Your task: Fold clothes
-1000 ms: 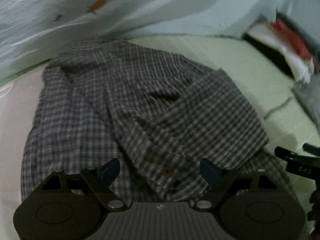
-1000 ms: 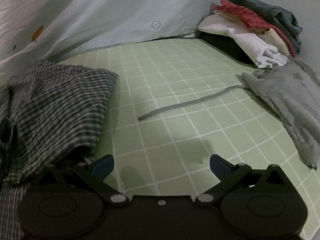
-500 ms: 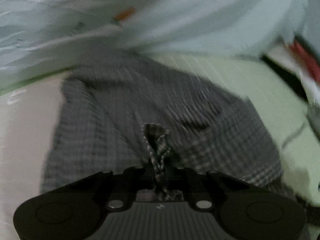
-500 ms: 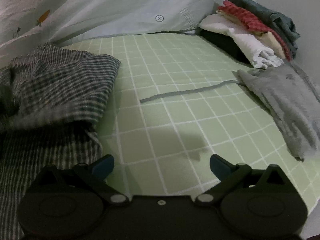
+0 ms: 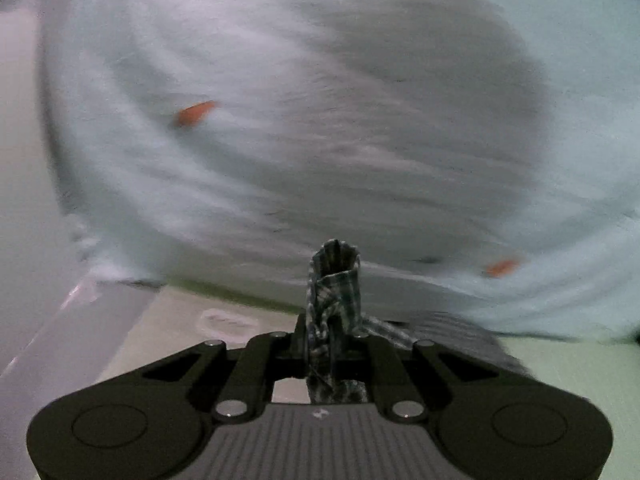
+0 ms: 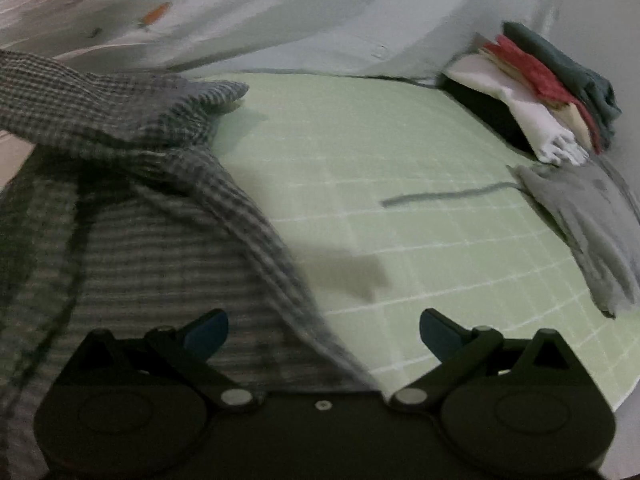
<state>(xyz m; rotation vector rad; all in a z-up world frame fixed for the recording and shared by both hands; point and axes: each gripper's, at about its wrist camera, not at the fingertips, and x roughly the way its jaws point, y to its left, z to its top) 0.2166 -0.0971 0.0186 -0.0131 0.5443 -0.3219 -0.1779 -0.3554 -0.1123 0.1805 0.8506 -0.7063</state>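
The left gripper [image 5: 332, 344] has its jaws pressed together on a bunched fold of the checked shirt [image 6: 132, 208]; a tuft of the cloth sticks up past the jaw tips, and the rest trails away down and to the right of the jaws. That view is badly blurred, filled mostly with a pale blue sheet [image 5: 280, 120] printed with small orange marks, so where exactly along the shirt the pinch sits cannot be told.

The right gripper [image 6: 324, 332] has its jaws spread wide and holds nothing. The shirt lies ahead and to the left of these jaws, draped over the green gridded mat [image 6: 400, 208], with one part raised off the surface toward the upper left. Its free edge runs as a long diagonal from the far left down toward the left jaw, ending just beside it. That edge is the relation that matters: the right gripper is the nearer free tool, and the cloth's long line points almost straight at its left jaw, so a short shift to the left would probably bring the edge between the jaws.

Well off to the right of the jaws lie a grey garment [image 6: 584, 216] with a loose strip, and beyond it a stack of folded clothes [image 6: 544, 92].
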